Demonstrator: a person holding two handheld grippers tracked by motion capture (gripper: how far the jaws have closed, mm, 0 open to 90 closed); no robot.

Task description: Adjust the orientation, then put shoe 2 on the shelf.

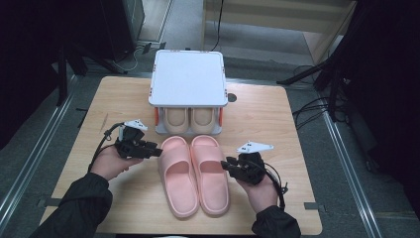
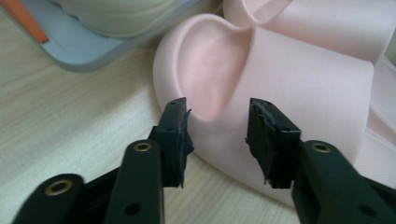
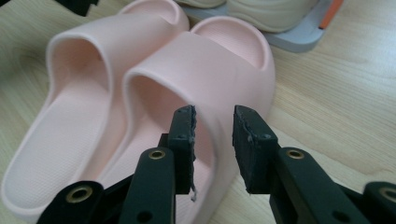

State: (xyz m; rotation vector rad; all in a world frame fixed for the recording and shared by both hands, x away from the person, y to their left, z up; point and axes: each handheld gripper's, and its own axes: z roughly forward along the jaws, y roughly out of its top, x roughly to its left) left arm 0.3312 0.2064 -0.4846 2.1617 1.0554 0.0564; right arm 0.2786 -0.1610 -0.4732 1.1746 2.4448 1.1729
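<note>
Pink slippers [image 1: 194, 174] lie paired at the middle of my wooden tabletop [image 1: 277, 129], beige ones on the rack [image 1: 188, 79] at twelve o'clock. My left gripper [image 1: 157, 150], at nine o'clock, straddles the left strap half-open, perhaps touching. My right gripper [image 1: 224, 164], at three, gapes around the right strap.

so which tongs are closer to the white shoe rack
Left. The left tongs sit just short of the rack, beside the pink slippers; the right tongs are further back, nearer the person.
</note>
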